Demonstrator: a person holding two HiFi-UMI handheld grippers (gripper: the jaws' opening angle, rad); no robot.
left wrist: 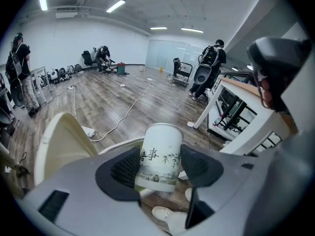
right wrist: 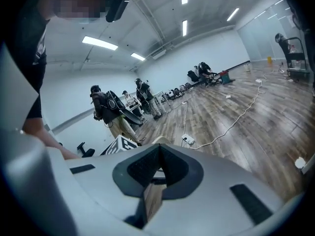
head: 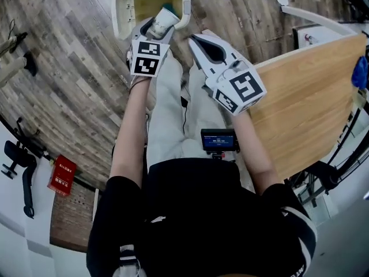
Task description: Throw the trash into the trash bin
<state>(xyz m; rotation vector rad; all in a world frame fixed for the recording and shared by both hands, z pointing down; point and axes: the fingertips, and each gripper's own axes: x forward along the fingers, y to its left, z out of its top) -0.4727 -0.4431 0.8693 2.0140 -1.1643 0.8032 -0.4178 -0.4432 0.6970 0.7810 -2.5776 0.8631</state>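
A cream trash bin [head: 185, 4] stands on the wood floor with its lid [head: 121, 13] swung open to the left. My left gripper [head: 157, 27] is shut on a white paper cup [head: 164, 21] printed with dark characters and holds it over the bin's opening. In the left gripper view the cup [left wrist: 158, 154] sits upright between the black pads [left wrist: 125, 170], with the open lid [left wrist: 59, 141] at the lower left. My right gripper [head: 196, 40] hovers just right of the bin, shut with nothing in it. In its own view the right gripper [right wrist: 158, 170] has its pads pressed together.
A light wooden table [head: 311, 97] fills the right side next to my right arm. A red box [head: 62, 175] lies on a low shelf at the left. White table legs [left wrist: 209, 109], floor cables [left wrist: 129, 109] and several people stand farther off.
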